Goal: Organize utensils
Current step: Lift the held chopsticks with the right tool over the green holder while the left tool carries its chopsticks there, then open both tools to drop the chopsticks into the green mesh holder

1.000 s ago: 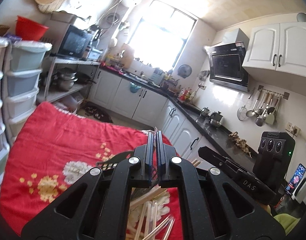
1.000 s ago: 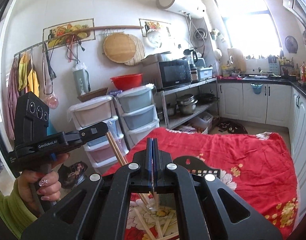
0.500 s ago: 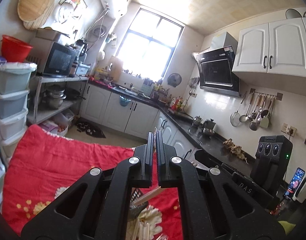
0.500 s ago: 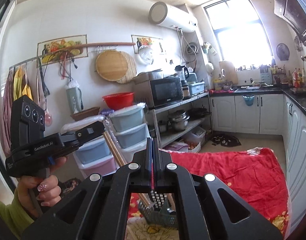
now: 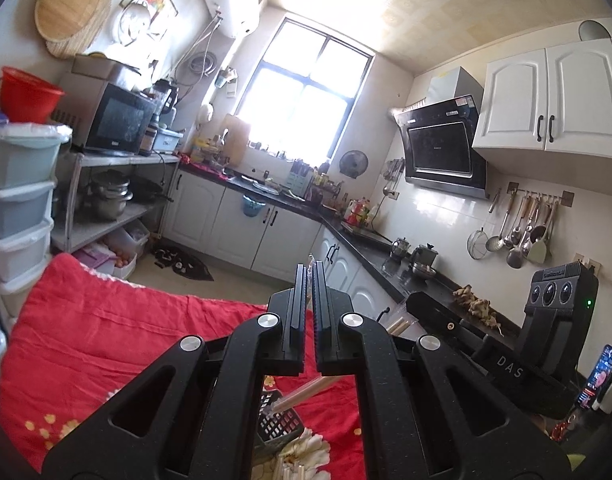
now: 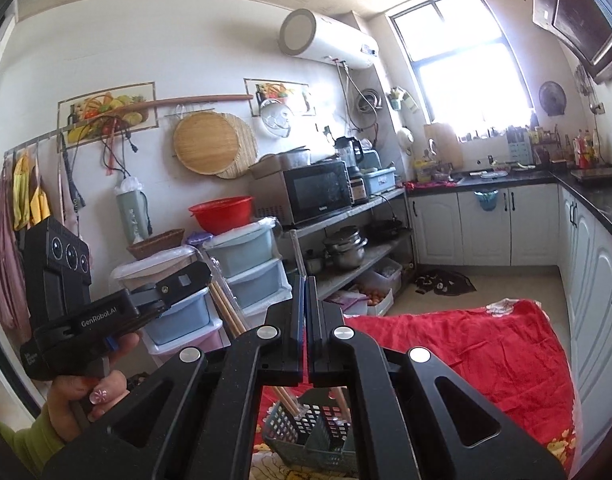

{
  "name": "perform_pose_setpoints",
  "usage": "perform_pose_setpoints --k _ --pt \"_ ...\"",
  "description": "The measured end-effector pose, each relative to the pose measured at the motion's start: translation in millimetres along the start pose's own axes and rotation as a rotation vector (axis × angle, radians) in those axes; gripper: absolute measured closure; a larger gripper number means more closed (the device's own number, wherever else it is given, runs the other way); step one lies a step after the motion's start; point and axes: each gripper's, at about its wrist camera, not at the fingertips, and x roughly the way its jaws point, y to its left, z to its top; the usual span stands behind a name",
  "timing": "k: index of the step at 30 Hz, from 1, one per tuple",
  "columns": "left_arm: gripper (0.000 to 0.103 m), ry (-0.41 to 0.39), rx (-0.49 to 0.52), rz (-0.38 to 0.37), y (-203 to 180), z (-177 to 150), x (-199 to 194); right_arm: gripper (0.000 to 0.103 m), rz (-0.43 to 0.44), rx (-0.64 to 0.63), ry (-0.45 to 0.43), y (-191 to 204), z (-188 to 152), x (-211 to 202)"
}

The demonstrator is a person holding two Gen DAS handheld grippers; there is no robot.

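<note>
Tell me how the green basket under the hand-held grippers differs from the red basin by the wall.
The green basket is rectangular with perforated walls and a divider; the red basin is round and solid. The basket lies low on the red cloth with chopsticks dipping into it; the basin sits high atop the stacked drawers. Both are open-topped.

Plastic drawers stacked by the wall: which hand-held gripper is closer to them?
Left. The left hand-held gripper, shut on chopsticks, is just in front of the drawers. The right hand-held gripper is farther out, over the red blanket.
</note>
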Motion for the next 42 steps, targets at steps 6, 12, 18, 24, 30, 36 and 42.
perform_pose_setpoints --k 6,12,18,24,30,36,42 --pt "0.102 0.026 -0.025 0.002 11.9 -18.8 18.6 0.102 -0.032 0.031 0.044 -14.4 -14.0 14.3" --pt "0.102 0.045 -0.029 0.023 20.4 -39.4 29.2 0.102 -0.052 0.057 0.086 -25.9 -32.8 26.9" --pt "0.095 0.059 -0.014 0.082 25.4 -55.6 32.8 0.088 -0.091 0.037 0.117 -21.9 -53.0 35.8" --pt "0.054 0.055 0.0 0.177 28.0 -70.3 17.6 0.057 -0.123 0.026 0.102 -15.5 -68.3 28.0" --pt "0.024 0.033 -0.031 0.229 34.5 -78.1 -9.5 0.044 -0.154 0.038 0.096 -16.0 -79.9 14.8" --pt "0.011 0.011 -0.029 0.266 35.1 -83.4 -34.6 0.035 -0.176 0.037 0.073 -15.0 -87.3 -1.4" --pt "0.011 0.016 -0.05 0.268 34.3 -95.6 -46.7 0.028 -0.193 0.001 0.065 -9.2 -93.9 -13.9"
